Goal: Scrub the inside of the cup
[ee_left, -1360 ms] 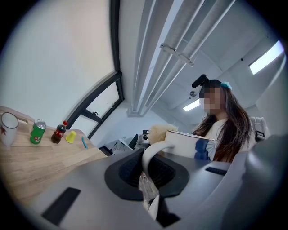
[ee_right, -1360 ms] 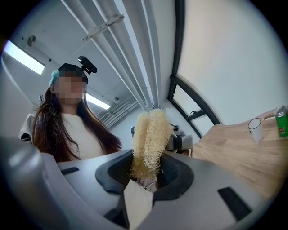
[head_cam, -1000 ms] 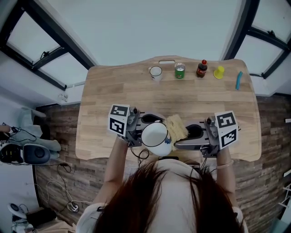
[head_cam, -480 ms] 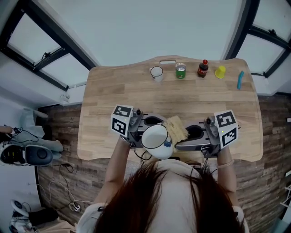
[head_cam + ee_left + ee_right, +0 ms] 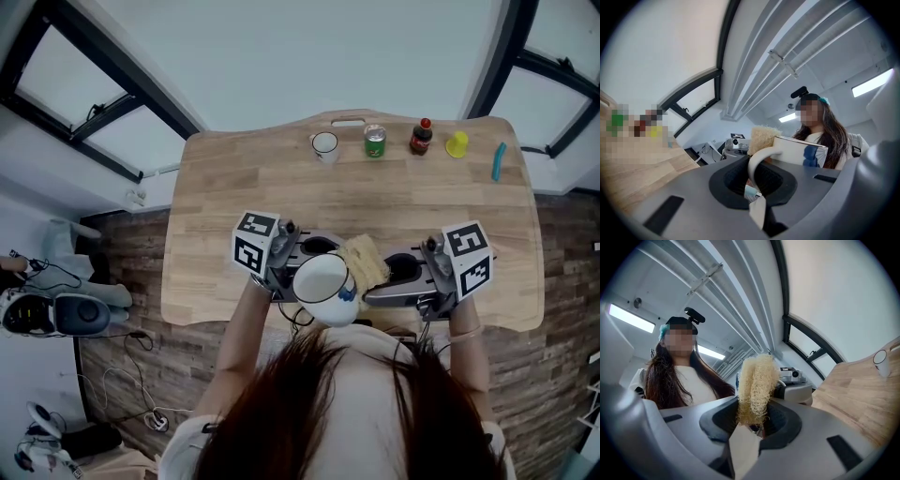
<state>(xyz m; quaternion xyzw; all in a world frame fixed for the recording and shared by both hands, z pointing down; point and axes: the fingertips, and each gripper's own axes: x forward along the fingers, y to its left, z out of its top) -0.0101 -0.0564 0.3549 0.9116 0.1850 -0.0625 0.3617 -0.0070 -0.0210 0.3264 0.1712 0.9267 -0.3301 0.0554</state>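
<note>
**A:** What has changed in the last second?

**B:** Very little. The left gripper (image 5: 755, 190) has edged slightly rightward, carrying the white enamel cup with a blue mark (image 5: 322, 286) with it. Everything else sits as it did.

**A:** How is the cup held?

**B:** At the cup's left, the left gripper's jaws are pressed onto its curved white handle (image 5: 758, 161). The cup is held in the air close in front of the person, with the pale wooden table (image 5: 225, 187) below and beyond it.

**A:** Which way does it face?

**B:** Its mouth (image 5: 319, 277) is turned up toward the head camera and its base leans back toward the person. So its long axis runs roughly up and down, with a tilt.

**A:** And to the cup's right?

**B:** The pale yellow fibrous scrubber (image 5: 364, 261) sits just beside the mouth's right edge. I can't tell whether it touches, and it doesn't look to be inside yet. Right of that is the right gripper (image 5: 750, 427), its jaws pinching the scrubber's lower end so the tuft stands out past them.

**A:** So what does the next move turn on?

**B:** As I read it, the scrubber is beside the opening, not over it. The right gripper would need to carry it leftward over the edge, then down along the cup's axis.
</note>
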